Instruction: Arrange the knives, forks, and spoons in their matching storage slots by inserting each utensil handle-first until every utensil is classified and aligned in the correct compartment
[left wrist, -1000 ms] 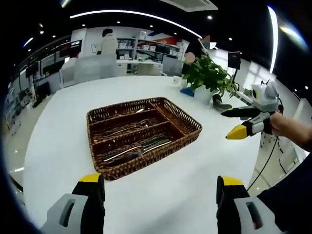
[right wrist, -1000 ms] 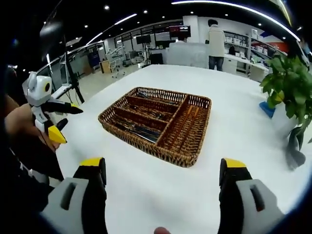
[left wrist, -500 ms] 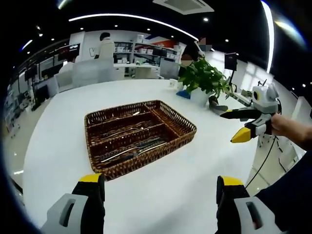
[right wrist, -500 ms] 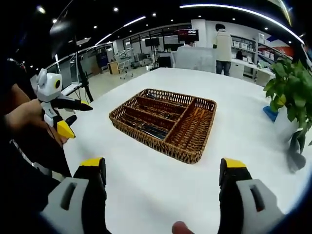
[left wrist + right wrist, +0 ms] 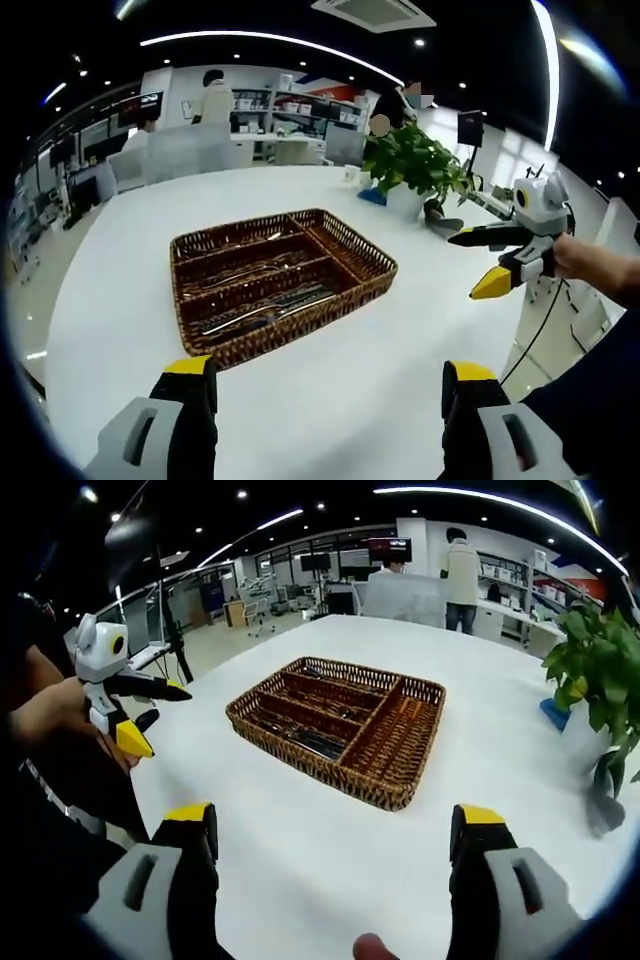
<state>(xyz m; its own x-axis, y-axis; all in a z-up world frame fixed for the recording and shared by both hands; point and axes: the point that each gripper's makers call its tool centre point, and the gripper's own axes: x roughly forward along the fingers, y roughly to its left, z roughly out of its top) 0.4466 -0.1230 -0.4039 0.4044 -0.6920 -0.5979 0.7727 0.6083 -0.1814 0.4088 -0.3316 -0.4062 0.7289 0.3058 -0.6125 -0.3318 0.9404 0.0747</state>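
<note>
In the right gripper view the left gripper point(image 5: 140, 715) hangs off the worktop's point(image 5: 330, 860) edge at far left, its jaws parted with nothing between them; further right the wicker tray point(image 5: 395, 785) sits in the middle of the white surface, well apart from both grippers, with utensils point(image 5: 300, 742) lying in its three long slots while the crosswise compartment beside them looks bare. At the right edge stands a potted plant point(image 5: 590, 670). The right gripper point(image 5: 335, 830) is likewise spread wide and empty. In the left gripper view that same gripper point(image 5: 495, 262) comes in from the right, past the tray point(image 5: 372, 272). The sorting looks finished or nearly so, though the pieces are too small to tell knife from fork. The risk from here, as I judge it, is a careless reach nudging the light tray across the smooth surface, or a jaw catching a utensil and dragging it askew. No brand, label or legible writing can be made out
</note>
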